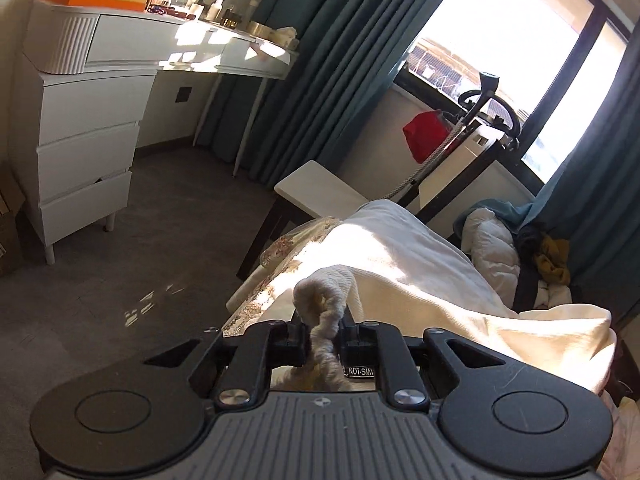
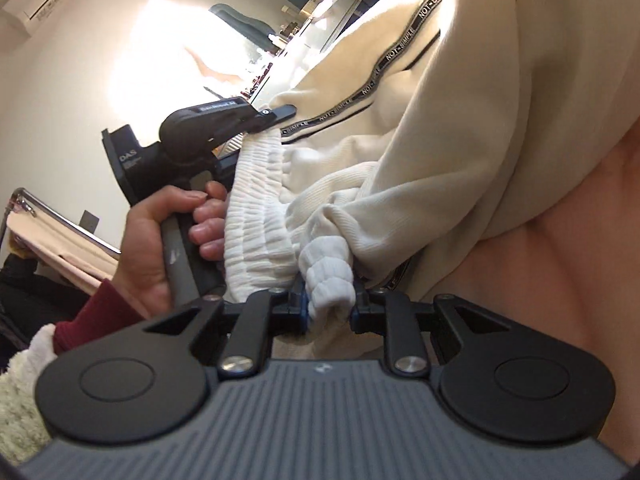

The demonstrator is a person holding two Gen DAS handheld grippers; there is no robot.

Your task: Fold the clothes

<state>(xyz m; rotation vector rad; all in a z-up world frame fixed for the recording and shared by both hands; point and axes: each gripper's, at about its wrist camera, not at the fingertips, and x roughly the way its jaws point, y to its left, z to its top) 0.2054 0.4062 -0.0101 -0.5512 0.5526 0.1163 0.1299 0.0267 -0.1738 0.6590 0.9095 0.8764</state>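
Observation:
A cream ribbed garment point(image 1: 460, 280) with black "NOT-SIMPLE" tape trim point(image 2: 374, 76) is held up between both grippers. My left gripper point(image 1: 323, 334) is shut on its gathered elastic waistband, which bunches up between the fingers. In the right wrist view my right gripper point(image 2: 329, 306) is shut on another bunched part of the same white waistband point(image 2: 260, 208). The left gripper point(image 2: 272, 118) shows there too, at the upper left, clamped on the band's far end, with a hand point(image 2: 160, 232) in a dark red sleeve on its handle. The cloth hangs over the bed.
A bed with a patterned cover point(image 1: 280, 256) lies below the garment. A white dresser and vanity point(image 1: 88, 128) stand at left, teal curtains point(image 1: 328, 60) and a bright window behind. A white bench point(image 1: 320, 192), a red bag point(image 1: 426, 136) and piled clothes point(image 1: 520, 256) sit at right.

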